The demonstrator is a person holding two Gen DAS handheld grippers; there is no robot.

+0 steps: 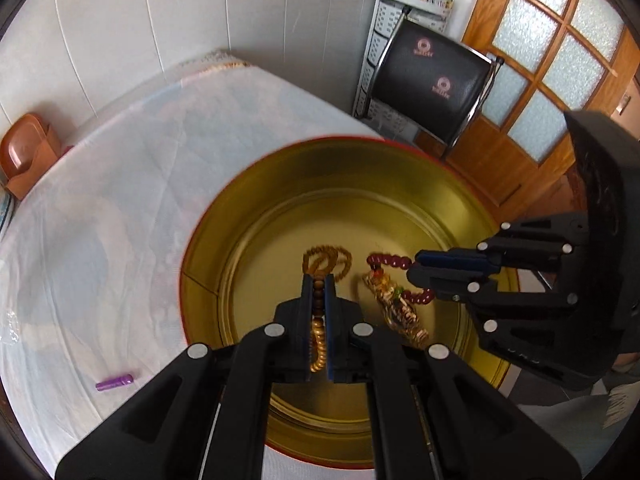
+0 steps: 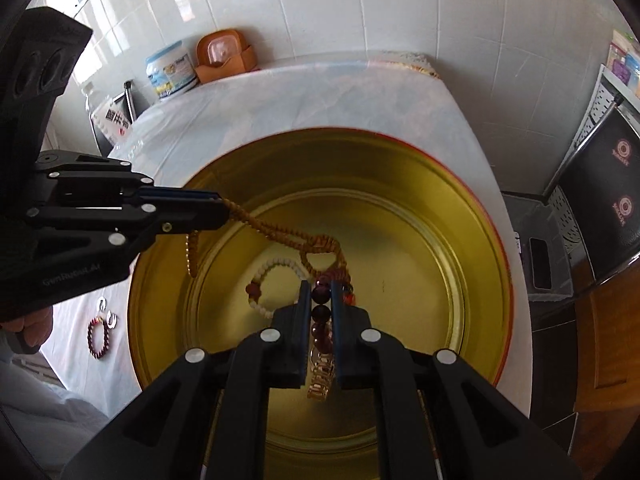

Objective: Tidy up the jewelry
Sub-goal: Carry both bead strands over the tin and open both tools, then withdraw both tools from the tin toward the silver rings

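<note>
both over gold tin (image 1: 208, 248): left gripper (image 1: 319, 280) clamps tan bead strand (image 1: 326, 262), right gripper (image 2: 321, 286) clamps dark red beads (image 2: 320, 312). strands cross at 12 o'clock of the right fingers; judged risk: tangling, dragging white bracelet (image 2: 276, 268) along on release.

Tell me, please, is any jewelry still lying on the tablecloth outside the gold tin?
Yes, the right wrist view shows a dark red bead bracelet and small silver pieces lying on the tablecloth beside the gold tin.

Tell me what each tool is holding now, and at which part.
Left tool: brown bead string, pinched along a strand. Right tool: dark red bead bracelet, pinched along its beads, over the gold tin.
</note>
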